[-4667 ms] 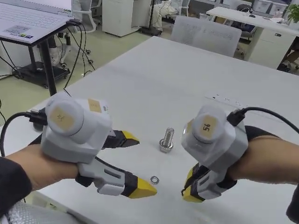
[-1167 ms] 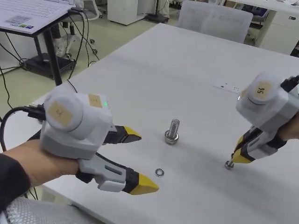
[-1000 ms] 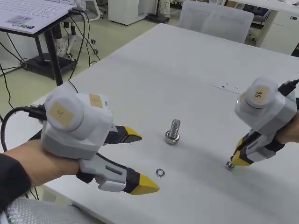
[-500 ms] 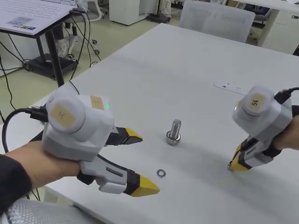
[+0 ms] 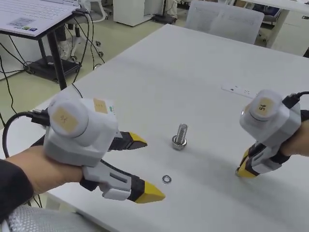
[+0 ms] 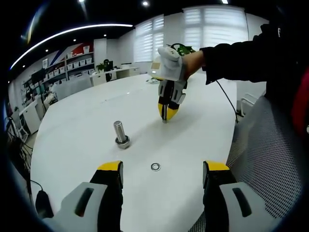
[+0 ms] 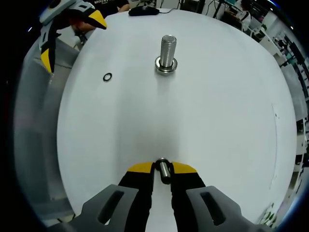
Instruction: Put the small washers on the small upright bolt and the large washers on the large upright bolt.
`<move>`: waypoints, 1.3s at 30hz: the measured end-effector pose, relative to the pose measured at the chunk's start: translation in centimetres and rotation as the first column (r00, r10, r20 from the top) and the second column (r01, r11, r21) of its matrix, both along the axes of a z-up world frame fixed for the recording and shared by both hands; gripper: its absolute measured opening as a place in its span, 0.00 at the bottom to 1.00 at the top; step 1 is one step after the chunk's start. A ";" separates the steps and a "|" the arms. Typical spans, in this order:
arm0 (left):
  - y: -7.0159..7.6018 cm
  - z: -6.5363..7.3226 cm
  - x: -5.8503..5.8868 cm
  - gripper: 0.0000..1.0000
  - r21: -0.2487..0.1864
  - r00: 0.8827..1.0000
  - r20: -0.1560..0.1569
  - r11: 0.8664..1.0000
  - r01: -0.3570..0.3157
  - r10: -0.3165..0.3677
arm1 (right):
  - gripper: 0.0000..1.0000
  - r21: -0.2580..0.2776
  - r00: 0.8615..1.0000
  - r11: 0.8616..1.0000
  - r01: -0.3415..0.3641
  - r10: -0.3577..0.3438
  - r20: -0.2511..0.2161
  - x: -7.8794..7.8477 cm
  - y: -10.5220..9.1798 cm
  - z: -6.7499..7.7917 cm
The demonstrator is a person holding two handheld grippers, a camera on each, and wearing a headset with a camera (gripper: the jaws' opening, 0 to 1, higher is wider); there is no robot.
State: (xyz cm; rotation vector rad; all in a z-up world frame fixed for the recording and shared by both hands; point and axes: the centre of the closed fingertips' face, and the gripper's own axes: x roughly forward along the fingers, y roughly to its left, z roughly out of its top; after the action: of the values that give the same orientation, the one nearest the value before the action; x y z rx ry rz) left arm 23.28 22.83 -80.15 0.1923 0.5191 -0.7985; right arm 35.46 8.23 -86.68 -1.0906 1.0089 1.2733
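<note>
Steel large bolt (image 5: 180, 136) stands upright on the white table (image 5: 193, 72), set back from its near edge. One small washer (image 5: 166, 179) lies flat between that bolt and the near edge, apart from both. Toward the table's right side, the right gripper (image 5: 243, 170) points down, its jaws pinching a small bolt (image 7: 164, 171) at the tabletop. The left gripper (image 5: 149, 169) hovers by the near edge, jaws spread wide and holding nothing, the washer just ahead of them.

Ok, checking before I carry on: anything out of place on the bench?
Nothing spilled or damaged. A small silver washer lies loose on the white table, and the right gripper is shut on the small metal bolt.
</note>
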 end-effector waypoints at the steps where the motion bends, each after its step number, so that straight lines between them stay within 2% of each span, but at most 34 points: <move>1: 0.0 0.0 0.0 0.66 -0.001 1.000 0.000 1.000 0.000 0.000 | 0.14 0.000 1.000 1.000 0.001 -0.001 -0.001 0.0 0.0 0.0; 11: -0.1 0.0 0.1 0.66 -0.003 1.000 0.001 1.000 0.002 -0.002 | 0.19 0.009 1.000 1.000 0.010 -0.010 -0.003 0.0 0.0 0.3; 20: 0.0 0.0 0.1 0.66 -0.001 1.000 0.003 1.000 0.005 -0.005 | 0.31 0.042 1.000 0.999 0.017 -0.017 -0.007 -0.4 0.4 1.4; 33: 0.0 0.1 0.0 0.66 0.001 1.000 0.010 1.000 0.009 -0.009 | 0.33 0.113 0.997 0.994 -0.012 0.003 0.079 0.1 2.2 5.6; 39: 0.0 0.2 0.1 0.66 -0.001 1.000 0.014 1.000 0.009 -0.009 | 0.33 0.139 0.994 0.990 -0.037 0.022 0.106 -0.2 3.3 7.0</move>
State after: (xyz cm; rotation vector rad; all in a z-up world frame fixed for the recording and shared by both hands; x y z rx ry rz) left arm 23.37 22.80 -79.92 0.1992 0.5054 -0.8053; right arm 35.26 11.56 -79.73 -1.0550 0.8148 1.2784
